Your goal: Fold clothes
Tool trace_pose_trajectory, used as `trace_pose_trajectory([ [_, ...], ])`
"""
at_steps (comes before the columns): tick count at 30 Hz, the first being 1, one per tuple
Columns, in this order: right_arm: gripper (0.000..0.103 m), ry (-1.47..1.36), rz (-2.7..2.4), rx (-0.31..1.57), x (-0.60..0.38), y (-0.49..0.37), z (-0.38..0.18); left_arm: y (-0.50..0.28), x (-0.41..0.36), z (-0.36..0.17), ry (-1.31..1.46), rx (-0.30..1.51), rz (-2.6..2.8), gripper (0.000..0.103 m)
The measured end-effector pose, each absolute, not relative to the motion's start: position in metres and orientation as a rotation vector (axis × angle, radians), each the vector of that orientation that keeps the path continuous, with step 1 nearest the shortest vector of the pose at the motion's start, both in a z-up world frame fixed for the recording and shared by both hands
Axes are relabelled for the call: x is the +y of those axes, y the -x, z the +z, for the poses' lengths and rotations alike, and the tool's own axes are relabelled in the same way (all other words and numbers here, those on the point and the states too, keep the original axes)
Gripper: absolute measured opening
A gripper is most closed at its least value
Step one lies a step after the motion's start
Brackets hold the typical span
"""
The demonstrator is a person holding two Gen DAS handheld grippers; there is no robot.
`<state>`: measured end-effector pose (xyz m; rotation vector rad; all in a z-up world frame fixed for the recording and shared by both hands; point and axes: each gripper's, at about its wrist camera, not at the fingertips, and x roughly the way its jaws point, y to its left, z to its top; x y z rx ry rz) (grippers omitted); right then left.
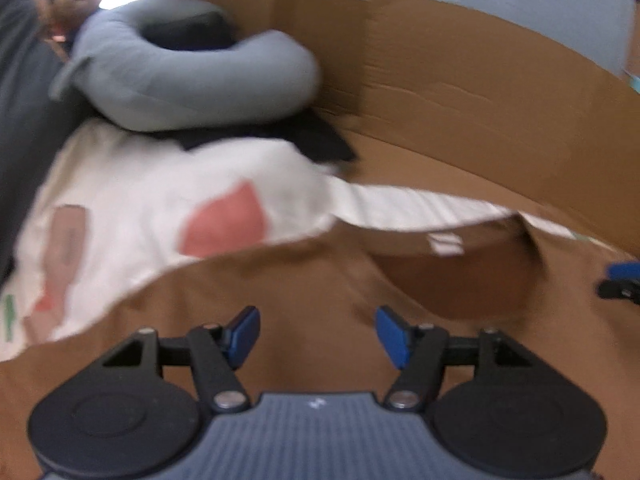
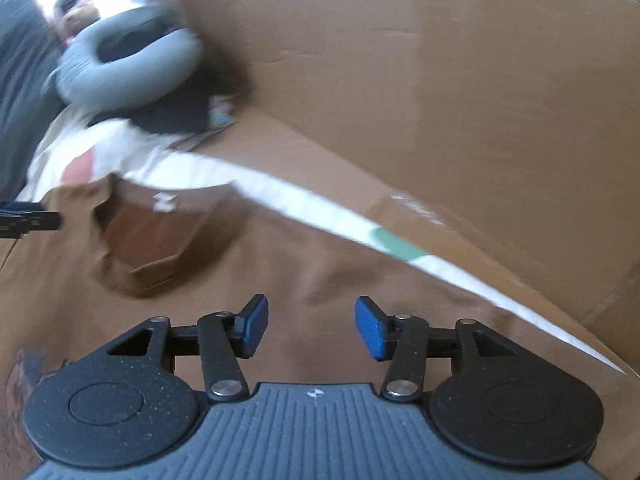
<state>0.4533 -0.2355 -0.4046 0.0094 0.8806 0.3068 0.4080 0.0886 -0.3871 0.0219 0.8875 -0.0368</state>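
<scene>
On the white patterned sheet [image 1: 132, 200] we see the brown shirt [image 1: 304, 276] spread flat, collar toward the cardboard wall [image 1: 460, 92]. Above it, our left gripper [image 1: 318, 334] and right gripper [image 2: 311, 326] hover, jaws apart, gripping nothing.

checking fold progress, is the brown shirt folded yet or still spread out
Mostly spread: the brown shirt lies flat, neck opening and label showing. Its far edges are out of view.
</scene>
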Motion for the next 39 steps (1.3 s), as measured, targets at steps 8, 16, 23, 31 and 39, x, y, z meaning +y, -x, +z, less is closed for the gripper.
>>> trace_pose_trajectory([
  [8,0.051,0.135,0.469,0.857,-0.178,-0.449,-0.417,-0.399,0.056,-0.412,-0.096,0.910,-0.132,0.066],
  [16,0.020,0.196,0.485,0.869,-0.139,-0.472,-0.428,-0.402,0.046,-0.424,-0.128,0.896,-0.138,0.064],
  [23,0.022,0.206,0.463,0.888,-0.126,-0.493,-0.430,-0.414,0.044,-0.426,-0.132,0.888,-0.118,0.066],
  [31,0.023,0.104,0.491,0.864,-0.129,-0.503,-0.420,-0.426,0.047,-0.416,-0.077,0.867,-0.113,0.050],
  [39,0.023,0.130,0.471,0.792,-0.156,-0.493,-0.405,-0.425,0.066,-0.401,-0.061,0.790,-0.126,0.028],
])
